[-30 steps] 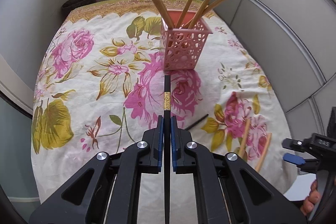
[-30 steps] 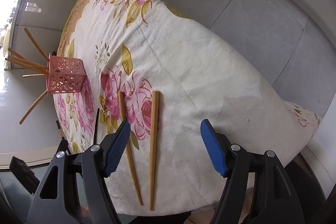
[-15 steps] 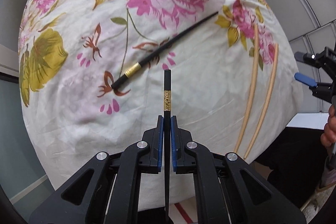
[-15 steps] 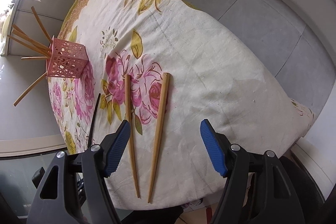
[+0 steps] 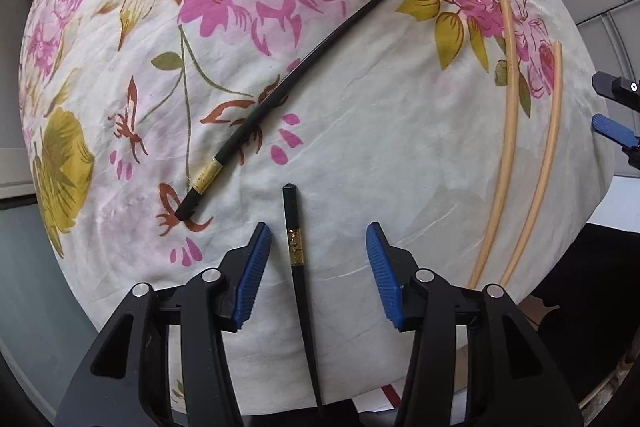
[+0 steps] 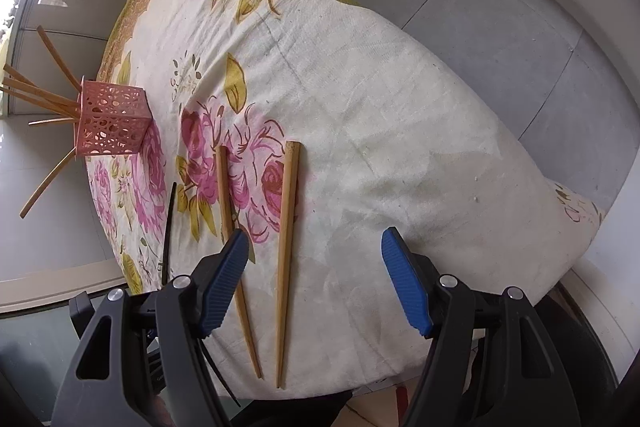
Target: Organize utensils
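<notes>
My left gripper [image 5: 319, 255] is open over the near edge of the floral tablecloth [image 5: 360, 131]. A black chopstick with a gold band [image 5: 295, 247] lies free between its jaws, its thin end past the table edge. A second black chopstick [image 5: 280, 91] lies diagonally further in. Two bamboo chopsticks [image 5: 528, 163] lie at the right. My right gripper [image 6: 314, 259] is open and empty above those two bamboo chopsticks [image 6: 286, 239]. The pink lattice holder [image 6: 110, 121] holds several bamboo chopsticks at the far left.
The table drops off at its near edge [image 5: 280, 379] and right edge [image 6: 520, 267]. Grey tiled floor [image 6: 480, 7] surrounds it. The right gripper's blue pad [image 5: 612, 131] shows at the right edge of the left wrist view.
My left gripper has opened and let go of the black chopstick, which now lies on the cloth between the jaws. The left view moved lower toward the table. The right gripper barely moved.
</notes>
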`<state>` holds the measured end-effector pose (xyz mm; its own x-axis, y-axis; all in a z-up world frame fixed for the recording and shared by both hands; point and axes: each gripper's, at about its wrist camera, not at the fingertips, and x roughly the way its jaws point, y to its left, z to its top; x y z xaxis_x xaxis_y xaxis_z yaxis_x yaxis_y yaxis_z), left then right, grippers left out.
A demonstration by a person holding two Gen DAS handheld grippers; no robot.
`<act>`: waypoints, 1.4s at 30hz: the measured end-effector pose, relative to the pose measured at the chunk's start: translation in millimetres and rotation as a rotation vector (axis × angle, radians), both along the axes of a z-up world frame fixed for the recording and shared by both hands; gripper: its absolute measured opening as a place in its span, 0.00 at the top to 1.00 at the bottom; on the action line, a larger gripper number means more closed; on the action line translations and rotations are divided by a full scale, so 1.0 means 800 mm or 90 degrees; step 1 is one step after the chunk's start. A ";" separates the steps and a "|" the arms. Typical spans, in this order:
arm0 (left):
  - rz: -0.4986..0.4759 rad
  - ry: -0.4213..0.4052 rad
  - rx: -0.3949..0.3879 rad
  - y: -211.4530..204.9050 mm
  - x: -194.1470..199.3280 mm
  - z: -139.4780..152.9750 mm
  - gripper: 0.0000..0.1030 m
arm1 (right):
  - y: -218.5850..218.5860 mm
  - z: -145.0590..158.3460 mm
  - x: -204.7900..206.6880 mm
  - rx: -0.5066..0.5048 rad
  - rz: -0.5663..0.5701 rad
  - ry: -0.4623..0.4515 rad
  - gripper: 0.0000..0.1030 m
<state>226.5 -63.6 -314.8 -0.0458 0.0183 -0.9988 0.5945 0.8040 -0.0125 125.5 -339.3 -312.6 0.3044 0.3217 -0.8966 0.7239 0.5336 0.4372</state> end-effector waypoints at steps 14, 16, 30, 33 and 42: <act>0.034 -0.070 -0.114 0.051 -0.047 0.038 0.94 | 0.020 -0.008 0.063 -0.064 0.010 0.072 0.70; 0.039 -0.084 -0.127 0.056 -0.046 0.049 0.94 | 0.025 -0.006 0.076 -0.099 0.032 0.092 0.78; 0.077 -0.336 -0.278 0.048 -0.063 0.165 0.95 | 0.077 0.118 0.010 -0.307 0.083 -0.213 0.92; 0.094 -0.400 -0.322 0.048 -0.076 0.190 0.95 | 0.090 0.164 -0.017 -0.368 0.095 -0.298 0.92; 0.125 -0.495 -0.389 0.040 -0.103 0.238 0.94 | 0.106 0.249 -0.076 -0.493 0.103 -0.459 0.92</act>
